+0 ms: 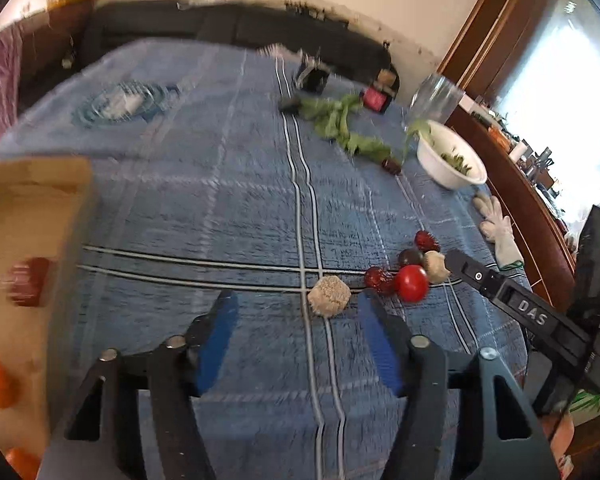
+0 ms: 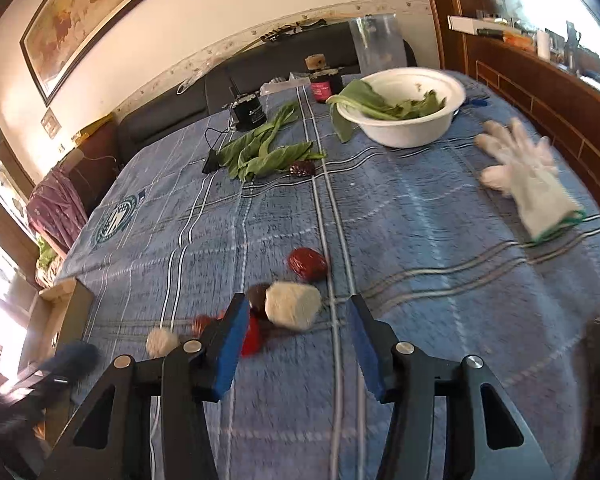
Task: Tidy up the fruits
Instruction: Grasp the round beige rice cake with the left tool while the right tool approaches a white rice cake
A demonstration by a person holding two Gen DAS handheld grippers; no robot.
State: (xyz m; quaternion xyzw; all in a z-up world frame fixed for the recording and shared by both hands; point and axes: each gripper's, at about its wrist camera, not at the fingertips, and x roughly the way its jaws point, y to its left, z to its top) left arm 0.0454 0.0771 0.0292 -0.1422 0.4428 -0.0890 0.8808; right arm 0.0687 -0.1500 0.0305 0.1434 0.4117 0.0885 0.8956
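On the blue checked cloth (image 1: pixel 228 208) lies a cluster of small fruits: a red tomato (image 1: pixel 411 282), a dark red fruit (image 1: pixel 378 279), another red one (image 1: pixel 426 241), a dark round one (image 1: pixel 410 257) and a pale ball (image 1: pixel 436 266). A second pale ball (image 1: pixel 329 295) lies just beyond my open, empty left gripper (image 1: pixel 296 312). My right gripper (image 2: pixel 298 314) is open and empty over the same cluster: the pale ball (image 2: pixel 293 305), the dark fruit (image 2: pixel 257 295), the tomato (image 2: pixel 252 336) behind its left finger, and a red fruit (image 2: pixel 307 264). A cardboard box (image 1: pixel 24 280) at left holds red and orange fruits.
A white bowl (image 2: pixel 404 130) with greens stands at the far right. Loose leafy greens (image 2: pixel 260 152) and a dark date (image 2: pixel 303 168) lie mid-table. A white glove (image 2: pixel 528 184) lies at the right edge. A jar (image 2: pixel 322 84), a clear container (image 2: pixel 376 40) and a small black device (image 2: pixel 249 114) stand at the back.
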